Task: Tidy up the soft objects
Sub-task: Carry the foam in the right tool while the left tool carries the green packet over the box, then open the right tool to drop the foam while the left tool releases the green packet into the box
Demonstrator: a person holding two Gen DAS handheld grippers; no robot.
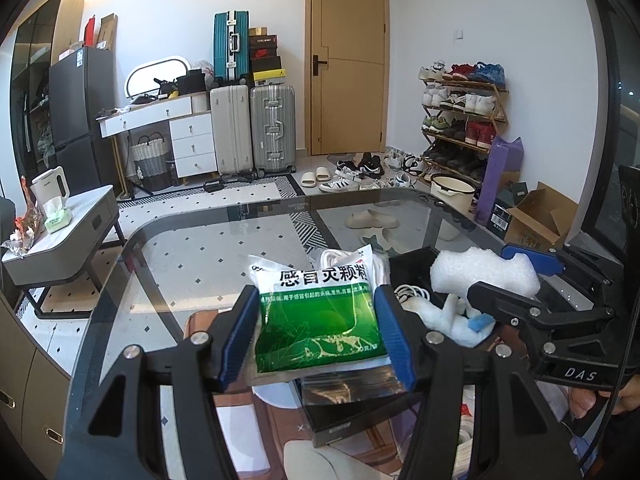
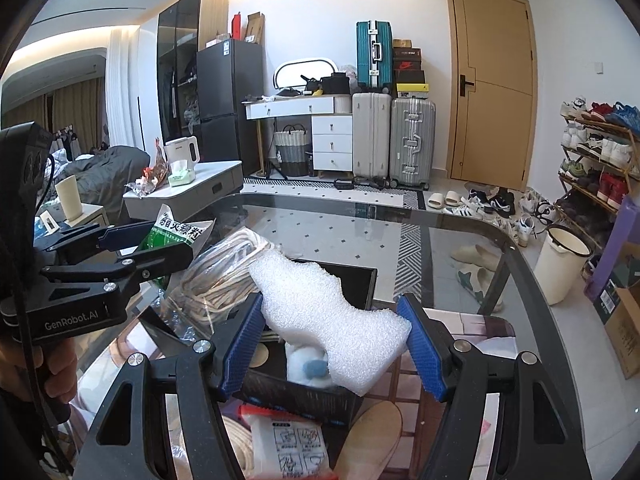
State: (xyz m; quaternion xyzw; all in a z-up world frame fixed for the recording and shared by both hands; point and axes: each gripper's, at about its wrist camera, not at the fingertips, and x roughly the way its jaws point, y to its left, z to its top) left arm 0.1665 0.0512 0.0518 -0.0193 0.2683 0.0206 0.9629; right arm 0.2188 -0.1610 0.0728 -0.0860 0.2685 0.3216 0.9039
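Observation:
My left gripper [image 1: 316, 320] is shut on a green and white medicine pouch [image 1: 320, 312], held above the glass table [image 1: 180, 248]. My right gripper [image 2: 334, 332] is shut on a white foam piece [image 2: 328, 312], held over a black box [image 2: 296, 392] that holds a white and blue soft item [image 2: 308, 368]. In the left wrist view the right gripper [image 1: 520, 276] with the foam [image 1: 480, 276] is to the right of the pouch. In the right wrist view the left gripper [image 2: 132, 248] with the pouch [image 2: 172, 232] is at the left. A clear bag of white cord [image 2: 224, 276] lies between them.
A white packet [image 2: 288, 448] and a tan insole [image 2: 368, 440] lie near the box's front. The table's curved far edge [image 2: 360, 200] faces a room with suitcases [image 2: 392, 140], a shoe rack [image 2: 600, 152] and a grey side table [image 2: 192, 188].

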